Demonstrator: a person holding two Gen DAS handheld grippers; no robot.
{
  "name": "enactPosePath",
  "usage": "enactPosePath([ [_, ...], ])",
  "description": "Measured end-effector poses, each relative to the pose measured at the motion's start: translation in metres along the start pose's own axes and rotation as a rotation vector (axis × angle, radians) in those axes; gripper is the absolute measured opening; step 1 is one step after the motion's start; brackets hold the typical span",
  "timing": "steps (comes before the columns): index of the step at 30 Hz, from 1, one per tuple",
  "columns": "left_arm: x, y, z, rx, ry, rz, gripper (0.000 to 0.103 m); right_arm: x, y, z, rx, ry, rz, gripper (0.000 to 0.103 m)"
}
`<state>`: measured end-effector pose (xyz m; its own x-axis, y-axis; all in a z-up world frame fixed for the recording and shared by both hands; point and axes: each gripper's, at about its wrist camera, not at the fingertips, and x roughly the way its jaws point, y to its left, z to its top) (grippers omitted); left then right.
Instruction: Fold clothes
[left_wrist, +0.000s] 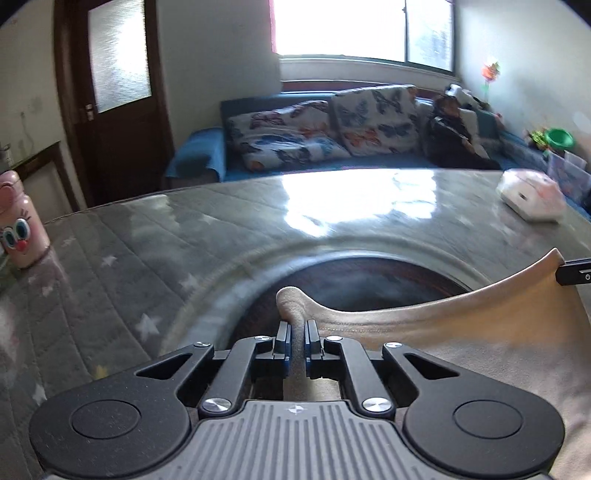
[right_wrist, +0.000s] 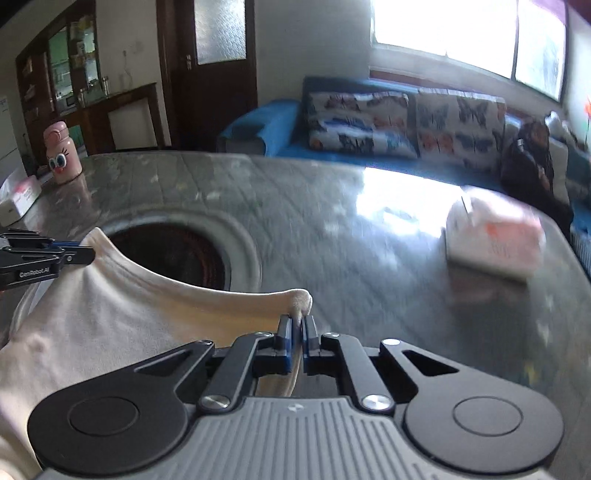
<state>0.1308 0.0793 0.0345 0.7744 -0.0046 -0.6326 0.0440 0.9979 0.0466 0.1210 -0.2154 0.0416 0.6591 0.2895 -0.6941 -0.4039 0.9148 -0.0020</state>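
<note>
A cream garment (left_wrist: 461, 343) hangs stretched between both grippers above the table. My left gripper (left_wrist: 297, 328) is shut on one corner of it, with a bunched tip of cloth poking out past the pads. In the right wrist view the same cream garment (right_wrist: 110, 306) sags in a curve toward my right gripper (right_wrist: 297, 325), which is shut on the other corner. The left gripper (right_wrist: 70, 254) shows at that view's left edge, pinching the cloth. The right gripper's tip (left_wrist: 576, 271) shows at the left wrist view's right edge.
The table (left_wrist: 184, 229) has a grey quilted star-print cover under glass, with a dark round opening (left_wrist: 369, 280) in its middle. A pink cartoon-face bottle (left_wrist: 18, 221) stands at the left, a white-pink box (right_wrist: 495, 236) at the right. A blue sofa (left_wrist: 332, 125) with cushions is behind.
</note>
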Motion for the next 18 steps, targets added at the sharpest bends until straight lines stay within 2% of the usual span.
enactPosePath([
  [3, 0.015, 0.006, 0.005, -0.01, 0.029, 0.027, 0.01, 0.016, 0.004, 0.012, -0.019, 0.002, 0.004, 0.007],
  [4, 0.019, 0.008, 0.005, -0.007, 0.043, 0.037, 0.013, 0.022, 0.004, 0.013, -0.02, 0.014, 0.007, 0.011],
  [6, 0.024, 0.009, 0.005, 0.003, 0.061, 0.051, 0.018, 0.029, 0.005, 0.015, -0.03, 0.029, -0.005, 0.011],
  [8, 0.021, 0.009, 0.005, 0.017, 0.052, 0.076, 0.027, 0.024, 0.01, 0.014, -0.046, 0.013, -0.019, 0.013],
  [11, 0.008, 0.006, 0.006, 0.02, 0.013, 0.091, 0.027, -0.003, 0.025, 0.008, -0.09, -0.016, 0.034, 0.014],
  [14, -0.007, -0.005, 0.008, 0.031, -0.011, 0.002, 0.025, -0.025, 0.042, 0.001, -0.15, -0.021, 0.101, 0.014],
  [15, -0.009, -0.012, 0.008, 0.039, -0.005, -0.039, 0.025, -0.032, 0.05, -0.006, -0.179, -0.013, 0.141, 0.014],
  [18, -0.015, -0.034, 0.007, 0.058, 0.02, -0.157, 0.026, -0.042, 0.068, -0.024, -0.213, 0.012, 0.176, 0.015],
])
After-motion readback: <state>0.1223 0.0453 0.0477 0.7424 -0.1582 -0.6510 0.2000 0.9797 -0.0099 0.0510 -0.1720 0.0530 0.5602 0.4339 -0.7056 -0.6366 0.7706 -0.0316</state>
